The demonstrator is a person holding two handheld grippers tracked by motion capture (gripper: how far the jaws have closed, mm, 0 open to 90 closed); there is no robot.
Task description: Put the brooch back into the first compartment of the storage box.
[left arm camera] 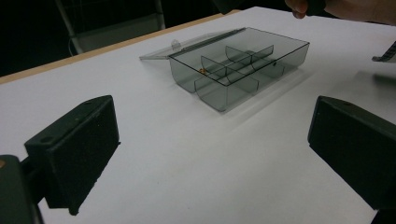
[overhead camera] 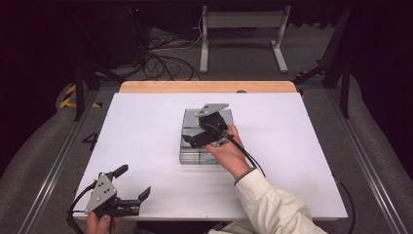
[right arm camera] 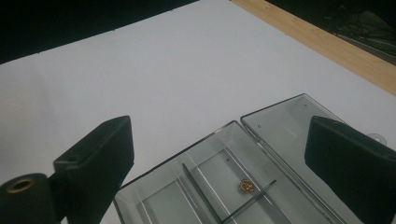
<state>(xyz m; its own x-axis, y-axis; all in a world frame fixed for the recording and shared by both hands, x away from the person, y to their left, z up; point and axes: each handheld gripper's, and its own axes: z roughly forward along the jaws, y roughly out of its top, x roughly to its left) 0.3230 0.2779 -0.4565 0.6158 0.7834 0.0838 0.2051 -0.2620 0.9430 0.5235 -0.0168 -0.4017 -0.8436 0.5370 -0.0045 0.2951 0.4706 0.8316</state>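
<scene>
Item: a clear grey plastic box [overhead camera: 194,155] with dividers, sitting near the middle of the white table [overhead camera: 146,131], its lid [left arm camera: 187,45] swung fully open and lying flat behind it. One small gold-coloured piece [right arm camera: 245,185] lay in a compartment beside the lid hinge; what it was could not be told.

Your right claw [overhead camera: 200,138] hung over the box, jaws spread wide with nothing between them, your right hand [overhead camera: 229,153] above the box's near right corner. In the right gripper view the gold piece sat between the two jaws, below them.

Your left claw [overhead camera: 135,182] was near the table's front left corner, well apart from the box, jaws also wide and empty, held in your left hand [overhead camera: 100,224].
</scene>
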